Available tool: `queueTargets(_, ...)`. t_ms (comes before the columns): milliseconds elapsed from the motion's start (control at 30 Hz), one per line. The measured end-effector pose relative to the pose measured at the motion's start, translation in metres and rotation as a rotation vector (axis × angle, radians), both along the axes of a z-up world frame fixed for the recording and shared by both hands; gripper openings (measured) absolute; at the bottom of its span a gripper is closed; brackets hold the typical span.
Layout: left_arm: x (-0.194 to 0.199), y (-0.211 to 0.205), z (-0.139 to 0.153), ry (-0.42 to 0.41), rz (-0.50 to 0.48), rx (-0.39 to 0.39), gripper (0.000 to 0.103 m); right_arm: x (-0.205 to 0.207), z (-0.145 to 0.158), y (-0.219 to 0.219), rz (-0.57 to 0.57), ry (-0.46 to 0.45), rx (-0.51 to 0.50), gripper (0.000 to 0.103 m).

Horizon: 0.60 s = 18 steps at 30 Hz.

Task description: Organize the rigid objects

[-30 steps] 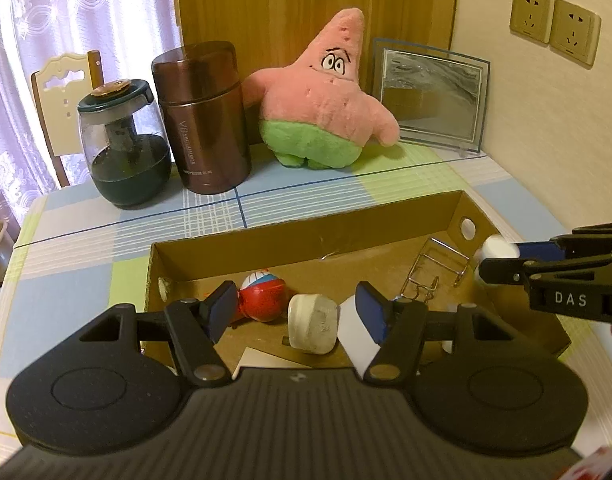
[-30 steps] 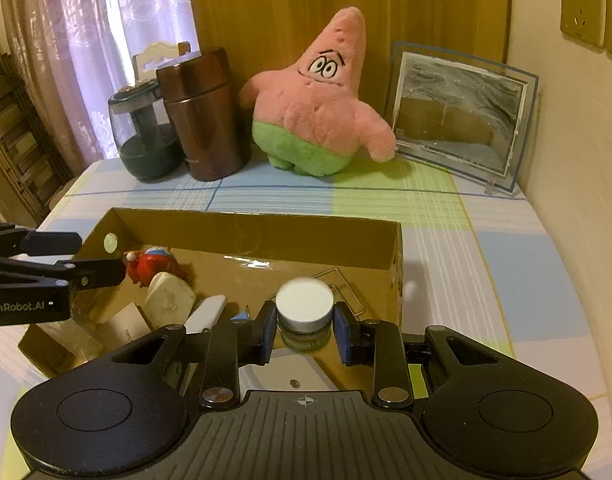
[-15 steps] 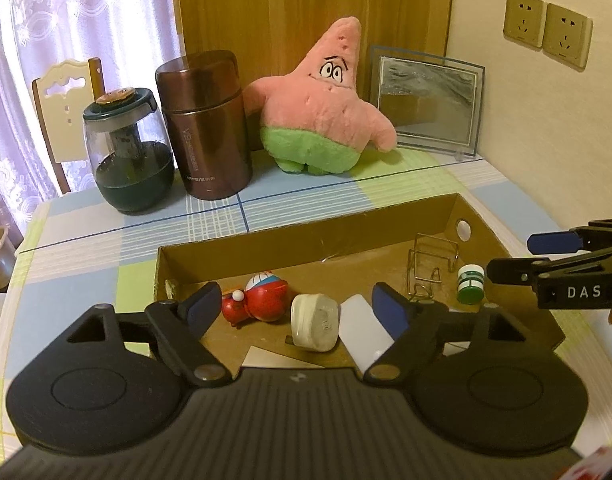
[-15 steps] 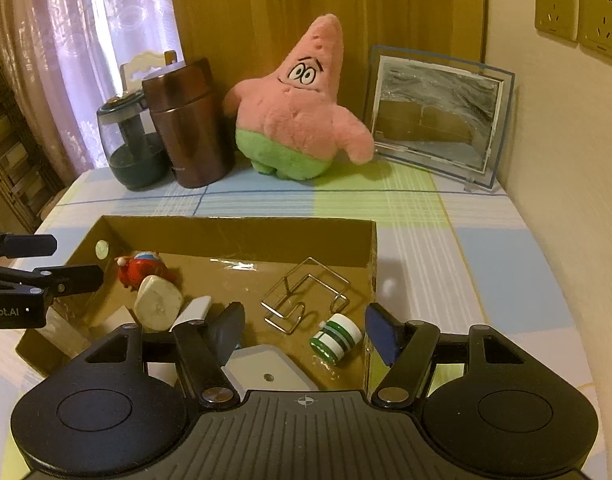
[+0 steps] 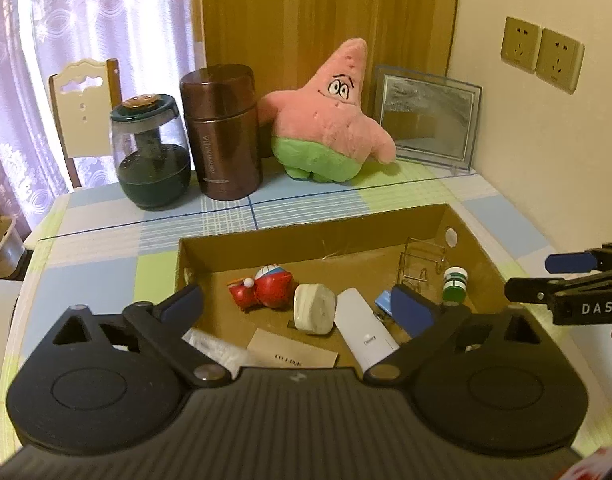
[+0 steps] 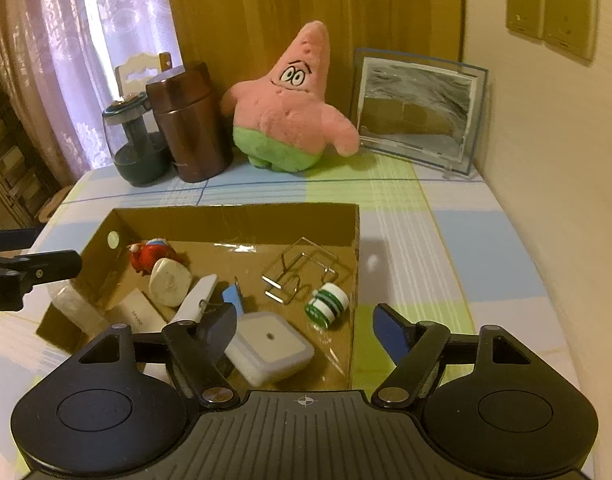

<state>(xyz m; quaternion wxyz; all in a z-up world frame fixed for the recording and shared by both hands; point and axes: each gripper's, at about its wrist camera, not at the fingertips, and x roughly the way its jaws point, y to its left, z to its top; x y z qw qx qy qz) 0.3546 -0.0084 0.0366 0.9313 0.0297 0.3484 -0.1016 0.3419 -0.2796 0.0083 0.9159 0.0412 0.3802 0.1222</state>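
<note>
Both jaws stand spread wide, having just been opening, nothing gripped: left gripper (image 5: 298,304), right gripper (image 6: 306,324). Small green-and-white striped bottle (image 6: 327,304) is seen lying on its side in the shallow brown cardboard box (image 6: 234,220), beside the bent wire stand (image 6: 302,272). White oblong dongle (image 5: 363,330) lies nearby. Box sits on the checked worktop (image 6: 425,248).

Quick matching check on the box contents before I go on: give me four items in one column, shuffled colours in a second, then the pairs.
Items:
1. small bottle
2. toy figure
3. wire stand
4. long flat device

Colours:
A. red
B. white
C. green and white
D. bare metal

Pairs: 1-C, 2-A, 3-D, 4-B
</note>
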Motion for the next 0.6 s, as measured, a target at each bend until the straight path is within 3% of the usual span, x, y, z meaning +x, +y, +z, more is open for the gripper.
queueTargets(600,-0.107,0.014,0.034,-0.053,0.061,-0.091,0.099,-0.091,0.025,0.001,-0.030,-0.019,0.053,0.077)
